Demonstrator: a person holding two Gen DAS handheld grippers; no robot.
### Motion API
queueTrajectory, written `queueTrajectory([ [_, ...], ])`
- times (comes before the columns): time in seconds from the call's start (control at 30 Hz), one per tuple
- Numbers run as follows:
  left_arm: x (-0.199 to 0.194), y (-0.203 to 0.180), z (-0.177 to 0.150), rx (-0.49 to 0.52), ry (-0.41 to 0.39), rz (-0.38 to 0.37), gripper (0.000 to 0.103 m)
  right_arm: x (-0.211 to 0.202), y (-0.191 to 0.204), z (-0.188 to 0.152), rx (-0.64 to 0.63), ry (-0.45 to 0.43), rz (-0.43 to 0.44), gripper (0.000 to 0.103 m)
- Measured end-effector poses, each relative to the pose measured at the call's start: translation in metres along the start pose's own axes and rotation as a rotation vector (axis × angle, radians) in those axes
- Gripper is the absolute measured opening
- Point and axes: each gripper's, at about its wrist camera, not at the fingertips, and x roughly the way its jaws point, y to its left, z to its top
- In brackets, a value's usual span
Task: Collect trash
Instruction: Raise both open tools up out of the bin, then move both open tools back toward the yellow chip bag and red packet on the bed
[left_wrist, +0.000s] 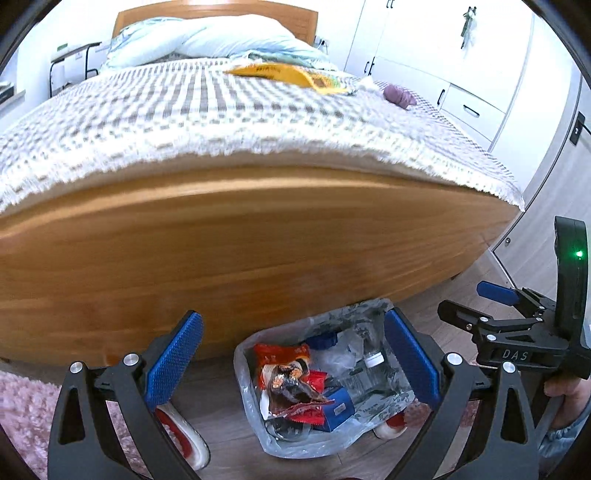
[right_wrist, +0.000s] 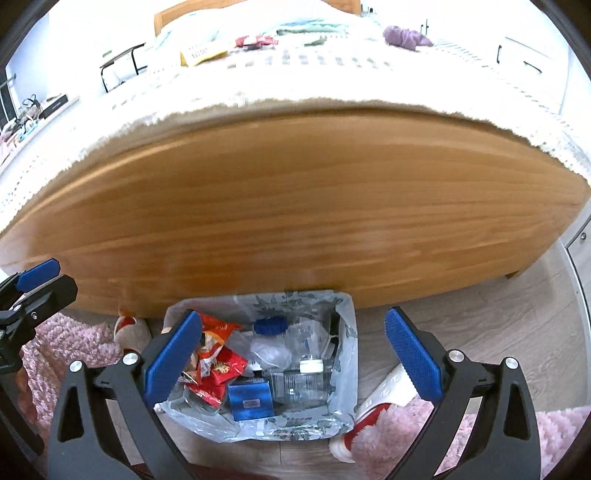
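Both tools hang over the trash bin (right_wrist: 258, 369) on the floor. The left hand-held gripper (left_wrist: 293, 363) has its blue pads spread wide with nothing between them, and the right hand-held gripper (right_wrist: 293, 363) is spread wide too and holds nothing. The bin sits right below them, lined with a clear plastic bag (right_wrist: 343, 413), up against the wooden foot of the bed (right_wrist: 295, 206). Inside it lie red snack wrappers (right_wrist: 218, 365), a small blue box (right_wrist: 251, 402), a clear bottle with a white cap (right_wrist: 303, 384) and a blue cap (right_wrist: 271, 325). Red and white slippers (right_wrist: 373, 406) lie on the floor beside the bin, one on each side, next to a fluffy pink rug (right_wrist: 480, 443). It looks like the trash near the floor is already in the bin, and the step now is to go and look for more. Farther off, on top of the bed, there is a checked blanket (left_wrist: 184, 107) with a yellow snack bag (left_wrist: 291, 75) lying flat on it. In the right view a red wrapper (right_wrist: 256, 40) lies past it near the pillows (left_wrist: 207, 40), but that part is very bright and hard to see. A purple cloth bundle (left_wrist: 399, 96) sits near the far side; it may not be trash. The next move probably means lifting a tool up over the foot of the bed, reaching across the blanket, and pinching the yellow bag by an edge, since it is thin and flat.
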Motion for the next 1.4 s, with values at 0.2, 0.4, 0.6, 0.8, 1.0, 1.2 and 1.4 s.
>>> queueTrajectory([
  [0.2, -0.014, 0.0, 0.009, 0.008, -0.043, 0.007, 0.095, -0.02, -0.001, 0.005, 0.003, -0.057, 0.0, 0.095],
  [0.4, -0.03, 0.0, 0.021, 0.026, -0.099, 0.022, 0.095, -0.042, 0.003, 0.011, -0.025, -0.13, -0.03, 0.095],
  [0.6, -0.047, -0.005, 0.033, 0.059, -0.167, 0.035, 0.095, -0.057, 0.001, 0.019, -0.019, -0.188, -0.039, 0.095],
  [0.8, -0.061, -0.009, 0.044, 0.075, -0.22, 0.034, 0.095, -0.076, 0.001, 0.03, -0.038, -0.245, -0.052, 0.095],
  [1.0, -0.07, -0.011, 0.056, 0.089, -0.259, 0.041, 0.095, -0.089, -0.001, 0.041, -0.045, -0.3, -0.072, 0.095],
  [1.2, -0.077, -0.013, 0.067, 0.096, -0.295, 0.047, 0.095, -0.103, -0.004, 0.053, -0.042, -0.354, -0.084, 0.095],
  [1.4, -0.085, -0.016, 0.08, 0.104, -0.335, 0.048, 0.095, -0.114, -0.007, 0.062, -0.037, -0.403, -0.101, 0.095],
])
